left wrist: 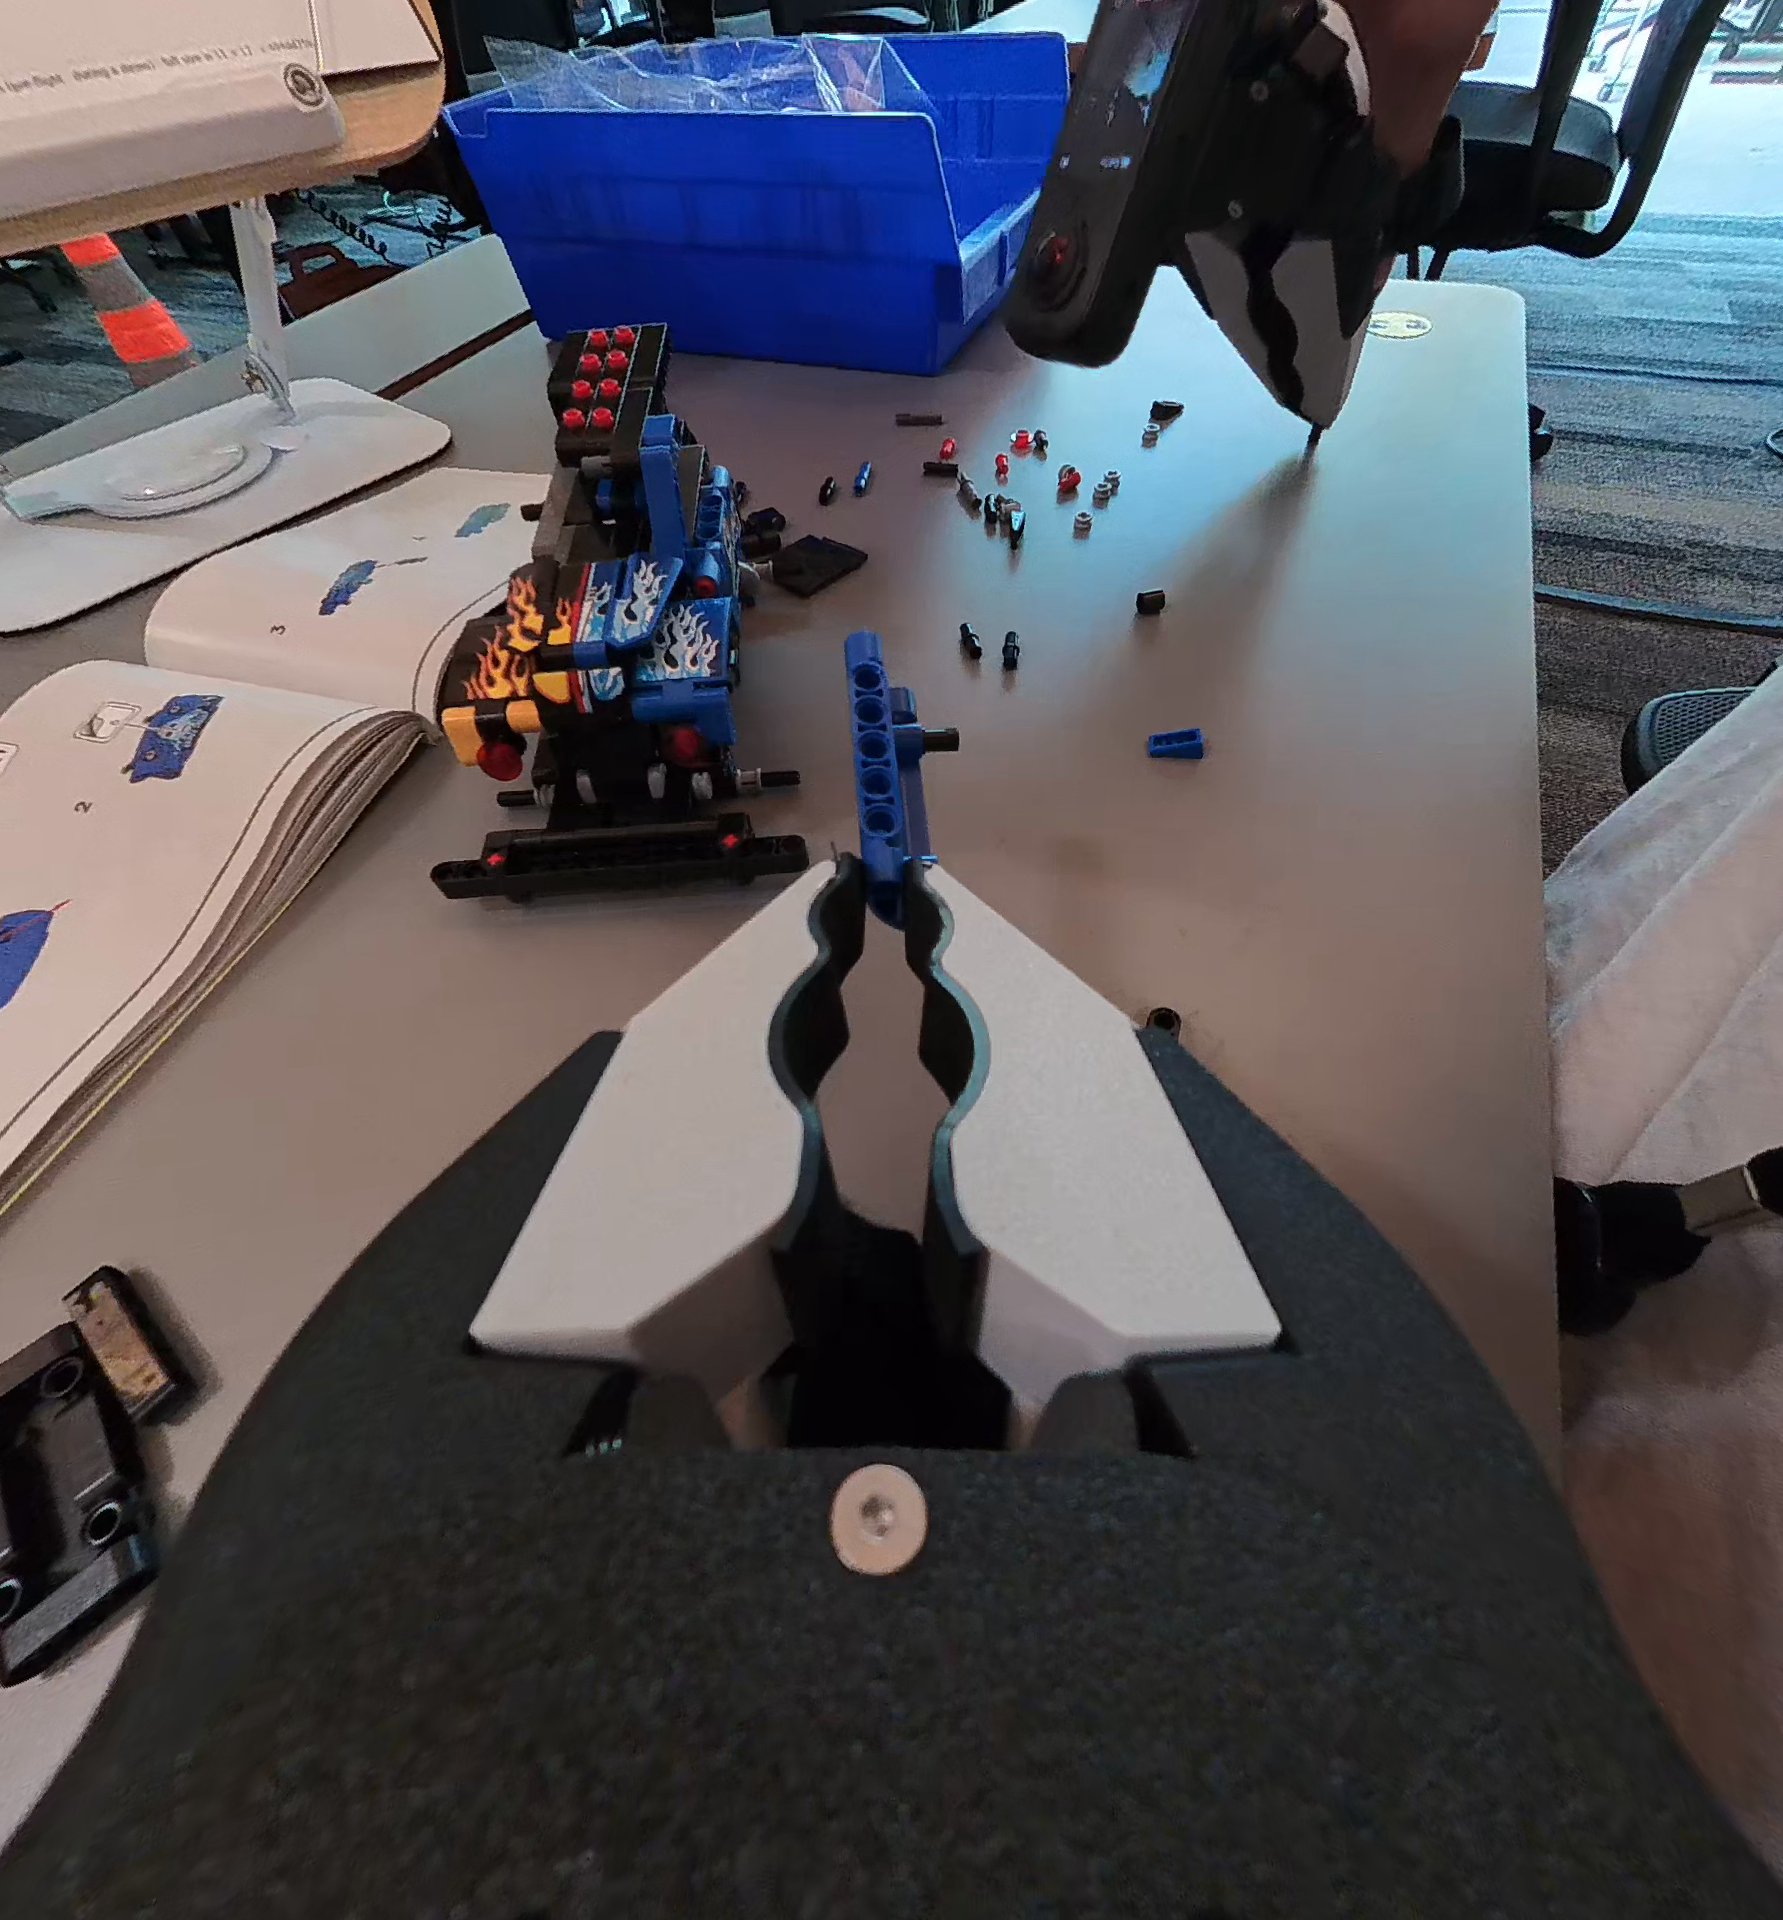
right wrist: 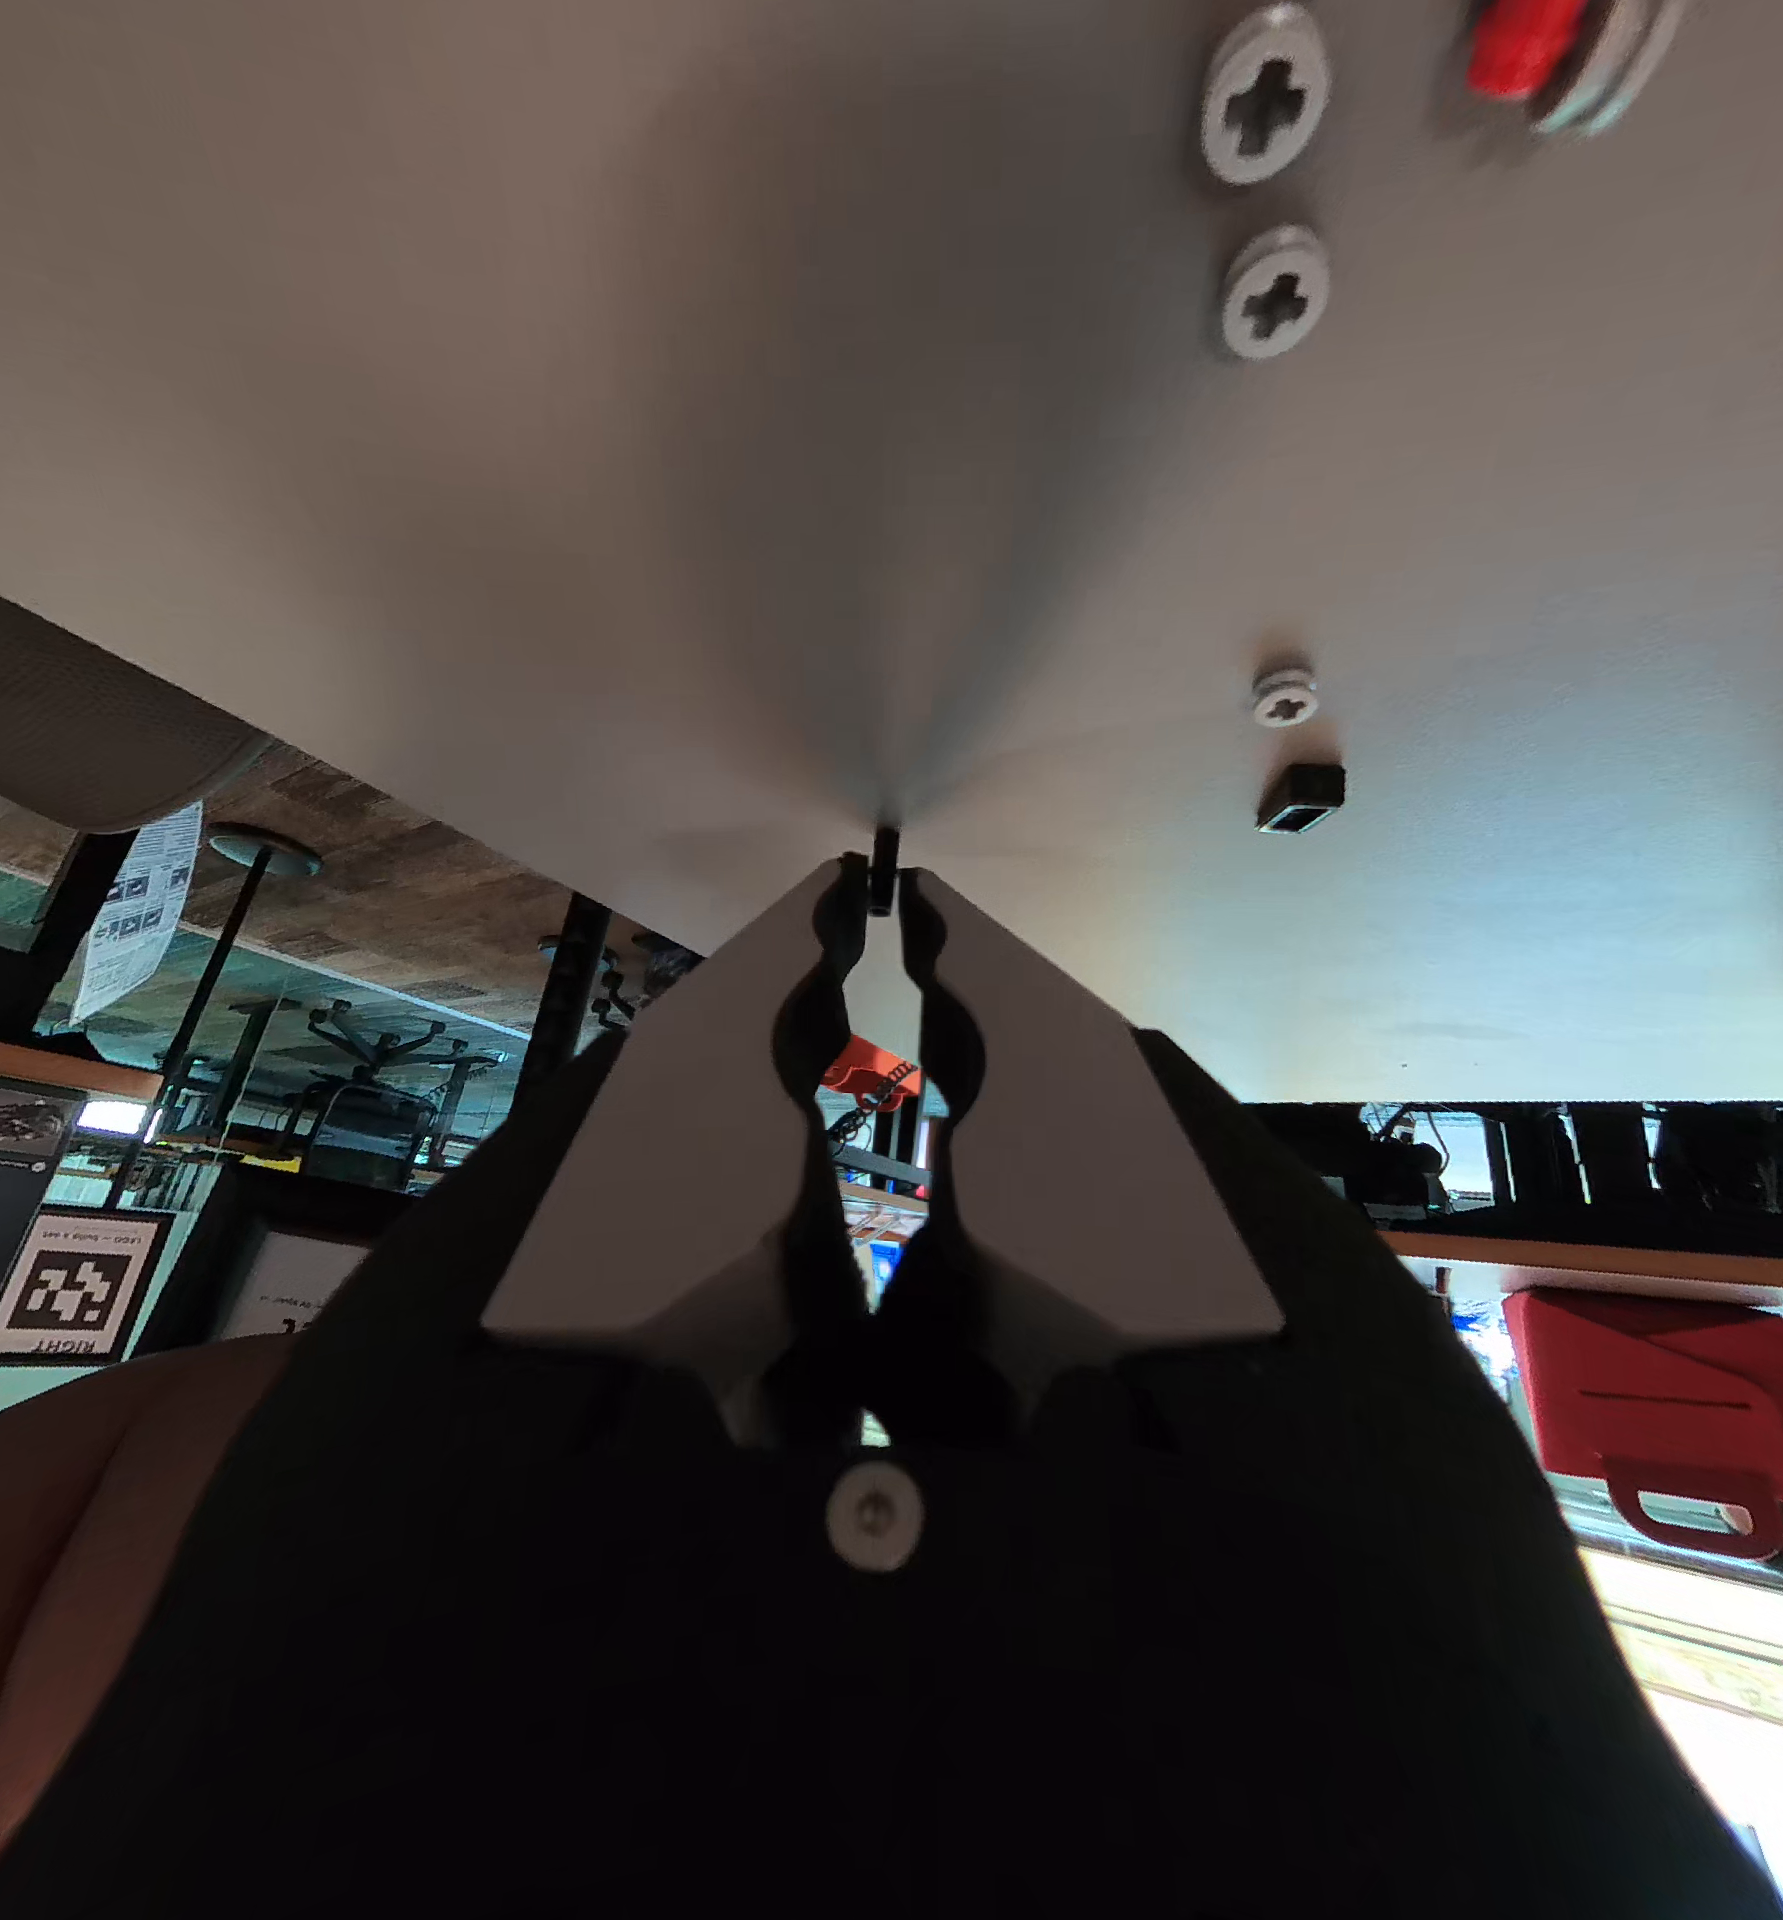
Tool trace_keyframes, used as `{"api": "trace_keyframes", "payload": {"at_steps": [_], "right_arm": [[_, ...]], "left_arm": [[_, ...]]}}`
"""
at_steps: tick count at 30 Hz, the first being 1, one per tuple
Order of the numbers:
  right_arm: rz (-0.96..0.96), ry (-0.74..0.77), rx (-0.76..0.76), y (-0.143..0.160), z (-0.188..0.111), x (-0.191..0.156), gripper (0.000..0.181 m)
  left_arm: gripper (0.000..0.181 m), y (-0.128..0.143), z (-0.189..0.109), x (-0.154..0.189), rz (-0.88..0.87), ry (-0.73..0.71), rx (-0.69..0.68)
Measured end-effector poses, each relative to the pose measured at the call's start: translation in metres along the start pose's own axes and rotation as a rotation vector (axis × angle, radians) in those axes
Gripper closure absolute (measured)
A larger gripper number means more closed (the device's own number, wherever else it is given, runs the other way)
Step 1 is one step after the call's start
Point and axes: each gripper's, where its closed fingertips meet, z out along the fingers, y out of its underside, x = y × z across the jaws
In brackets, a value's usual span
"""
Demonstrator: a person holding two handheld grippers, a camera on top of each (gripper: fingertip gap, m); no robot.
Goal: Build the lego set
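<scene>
Grey table (left wrist: 1282, 831): left gripper (left wrist: 882, 883) clamps blue holed beam (left wrist: 882, 769), long axis pointing straight ahead. Right gripper (right wrist: 879, 878), forward-right, tips down on table, pinches small black pin (right wrist: 883, 868); truck model (left wrist: 617, 644) forward-left.

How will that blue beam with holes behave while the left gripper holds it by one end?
The blue beam looks like rigid plastic, so it probably won't flex. The left gripper pinches only its near end, so it may pivot if bumped. The black pin sticking from its side could catch on things.
</scene>
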Motion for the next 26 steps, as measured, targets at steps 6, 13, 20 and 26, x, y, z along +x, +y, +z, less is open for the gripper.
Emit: {"api": "trace_keyframes", "payload": {"at_steps": [6,13,20,26], "right_arm": [[0.004,-0.001,0.013,0.0,0.004,-0.002,0.169],[0.033,0.011,0.115,0.001,-0.002,-0.004,0.158],[0.342,-0.006,0.54,0.02,-0.015,0.005,0.158],[0.479,0.013,0.925,0.007,-0.013,-0.002,0.158]], "left_arm": [[0.176,0.001,0.0,0.0,0.0,0.0,-0.004],[0.176,0.001,0.001,0.001,0.005,0.001,-0.006],[0.176,0.001,0.001,0.001,0.002,0.004,-0.005],[0.176,0.001,0.001,0.0,0.007,0.002,-0.005]]}}
